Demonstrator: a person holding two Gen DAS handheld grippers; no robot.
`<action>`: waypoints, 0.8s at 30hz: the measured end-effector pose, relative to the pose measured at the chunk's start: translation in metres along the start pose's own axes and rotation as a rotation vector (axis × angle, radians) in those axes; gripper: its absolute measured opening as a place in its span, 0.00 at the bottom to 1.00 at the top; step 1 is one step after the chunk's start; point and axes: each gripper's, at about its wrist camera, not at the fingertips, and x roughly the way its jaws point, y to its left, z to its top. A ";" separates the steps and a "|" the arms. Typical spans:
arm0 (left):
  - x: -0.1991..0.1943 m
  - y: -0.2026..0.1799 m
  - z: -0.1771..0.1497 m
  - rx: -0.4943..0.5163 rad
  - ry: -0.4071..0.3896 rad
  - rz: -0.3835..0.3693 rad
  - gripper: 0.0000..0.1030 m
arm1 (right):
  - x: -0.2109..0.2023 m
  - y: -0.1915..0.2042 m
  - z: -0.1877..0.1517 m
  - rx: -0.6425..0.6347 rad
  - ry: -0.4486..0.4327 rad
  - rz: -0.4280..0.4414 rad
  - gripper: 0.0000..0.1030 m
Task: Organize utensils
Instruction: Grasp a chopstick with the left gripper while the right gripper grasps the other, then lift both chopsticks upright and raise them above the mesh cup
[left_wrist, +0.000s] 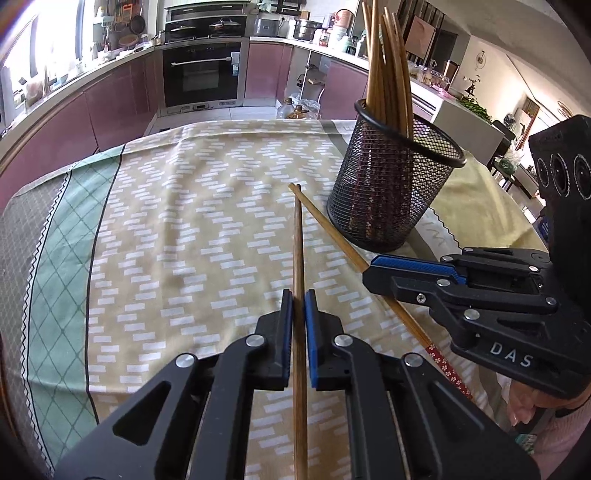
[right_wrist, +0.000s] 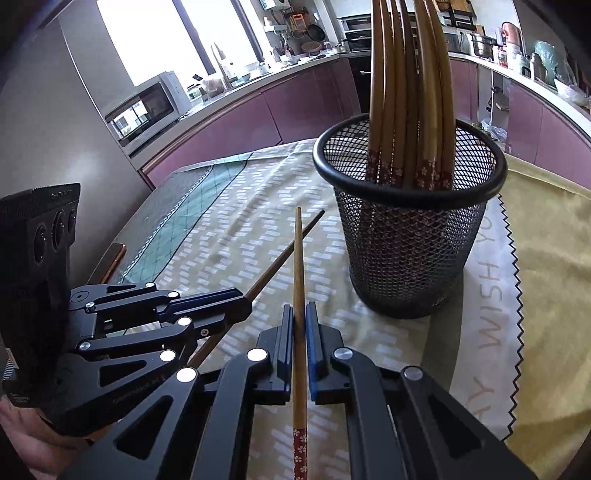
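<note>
My left gripper (left_wrist: 299, 295) is shut on a brown chopstick (left_wrist: 297, 240) that points away over the tablecloth. My right gripper (right_wrist: 300, 308) is shut on a second chopstick (right_wrist: 298, 251), whose red flowered end shows behind the pads. The two sticks cross near their far tips. In the left wrist view the right gripper (left_wrist: 369, 271) comes in from the right, clamped on its slanting chopstick (left_wrist: 332, 225). In the right wrist view the left gripper (right_wrist: 245, 301) sits at the left with its darker chopstick (right_wrist: 291, 236). A black mesh cup (left_wrist: 395, 184) (right_wrist: 406, 240) with several upright chopsticks stands just beyond, to the right.
A patterned beige and green tablecloth (left_wrist: 184, 221) covers the table, with a yellow cloth (right_wrist: 546, 258) under the cup's right side. A flat brown object (right_wrist: 114, 258) lies at the table's left edge. Purple kitchen cabinets and an oven (left_wrist: 203, 74) stand beyond the table.
</note>
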 end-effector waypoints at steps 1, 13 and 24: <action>-0.002 -0.001 0.000 0.003 -0.004 0.001 0.07 | -0.002 0.002 0.000 -0.009 -0.003 0.004 0.06; -0.023 -0.008 -0.001 0.010 -0.033 -0.025 0.07 | -0.009 0.011 0.001 -0.040 -0.011 0.027 0.06; -0.024 -0.012 -0.004 0.023 -0.035 -0.049 0.07 | 0.002 0.016 -0.002 -0.048 0.023 0.023 0.07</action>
